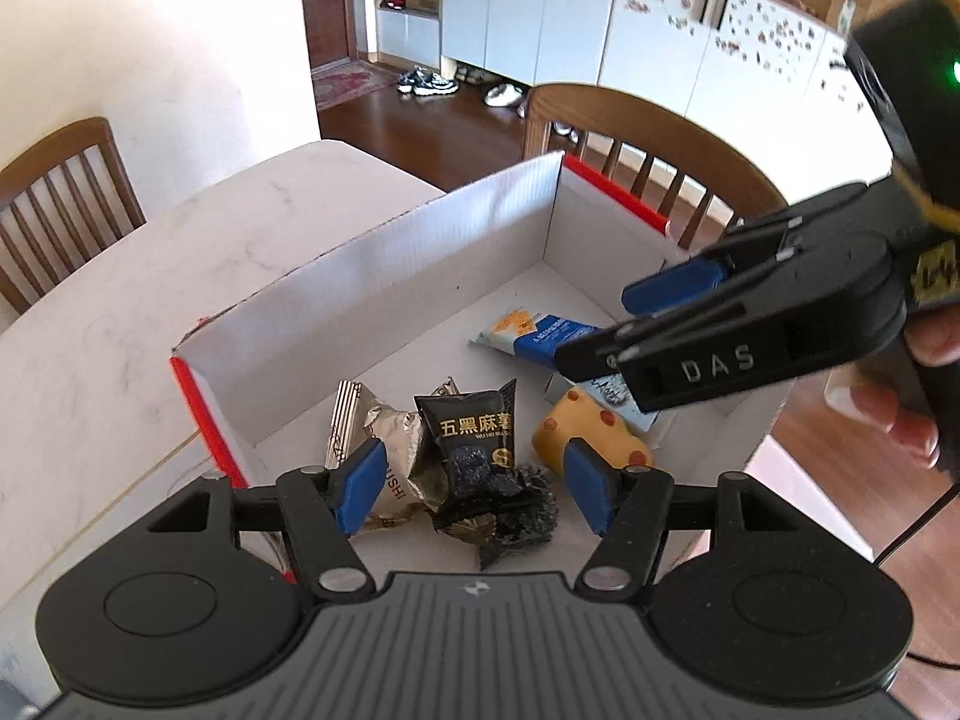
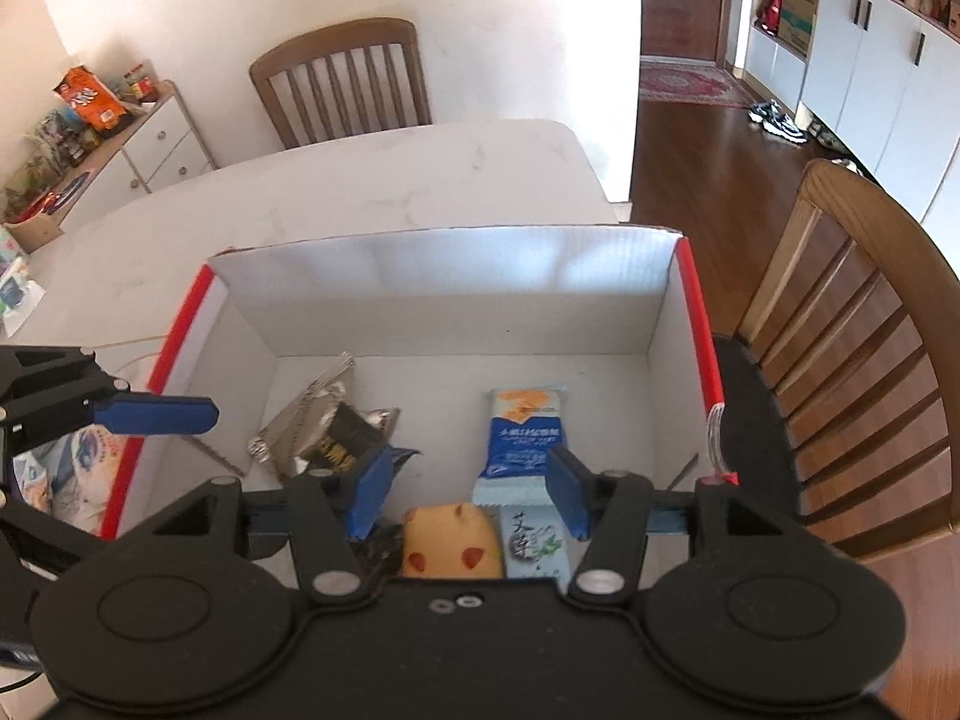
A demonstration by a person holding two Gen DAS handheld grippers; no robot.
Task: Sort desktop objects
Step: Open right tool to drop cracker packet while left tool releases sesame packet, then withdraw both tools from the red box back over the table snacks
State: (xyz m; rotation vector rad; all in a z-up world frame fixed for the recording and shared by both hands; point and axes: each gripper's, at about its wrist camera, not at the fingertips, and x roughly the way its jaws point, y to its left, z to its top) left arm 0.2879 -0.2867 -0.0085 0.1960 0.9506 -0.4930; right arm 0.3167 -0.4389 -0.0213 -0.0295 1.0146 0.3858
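Note:
A white cardboard box [image 1: 420, 252] with red rims stands on the marble table [image 1: 198, 228]. In it lie a black snack packet [image 1: 474, 432], a crumpled silver wrapper [image 1: 390, 438], a yellow cheese-like toy [image 1: 576, 426] and a blue-white packet [image 1: 540, 336]. My left gripper [image 1: 474, 486] is open and empty, just above the black packet. My right gripper [image 2: 468, 489] is open and empty over the box, above the yellow toy [image 2: 450, 546] and the blue-white packet [image 2: 522, 438]. The right gripper also shows in the left wrist view [image 1: 636, 324].
Wooden chairs stand at the table's far side [image 2: 342, 84] and right side [image 2: 852, 324]. A white sideboard [image 2: 150, 150] with snack bags is at the back left. A tissue pack [image 2: 66, 462] lies left of the box. White cabinets [image 1: 540, 6] line the far wall.

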